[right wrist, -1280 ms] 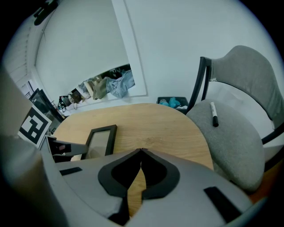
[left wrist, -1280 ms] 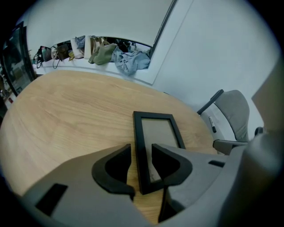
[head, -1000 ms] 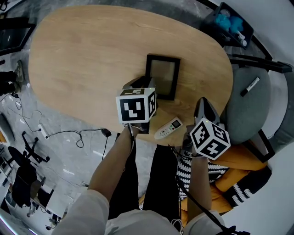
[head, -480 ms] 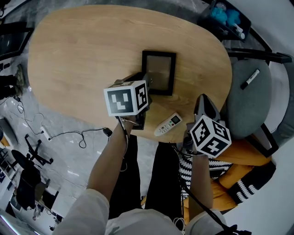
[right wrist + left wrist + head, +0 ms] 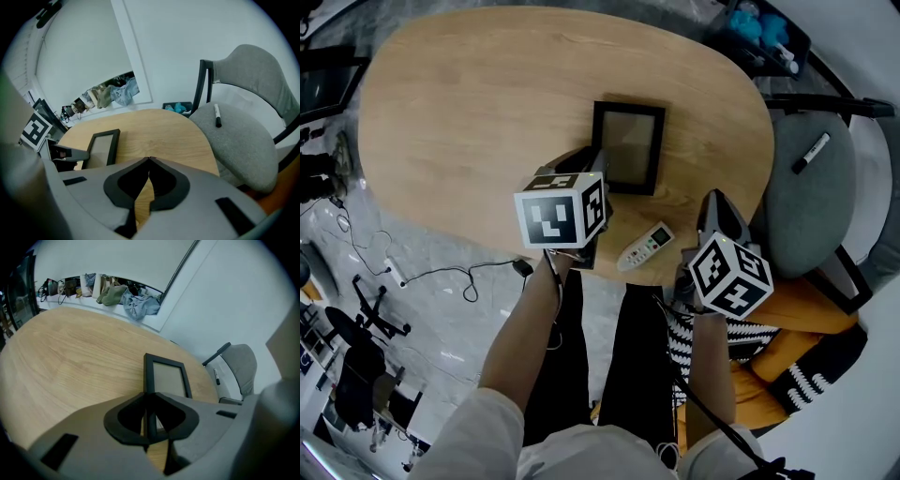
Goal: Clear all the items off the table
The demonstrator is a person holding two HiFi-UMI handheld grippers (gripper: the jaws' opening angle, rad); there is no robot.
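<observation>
Picture frame [image 5: 627, 146] flat on table [image 5: 469, 112]; long axis across table's width.

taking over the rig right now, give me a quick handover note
Left gripper: jaws have just been closing and now pinch the near left edge of the picture frame, which lies on the table.
Right gripper: shut, empty, by the table's right end.
Remote: at the table's near edge, between the grippers.
Done: a marker is already on the chair.
Left: clear off the frame, then the remote.
</observation>
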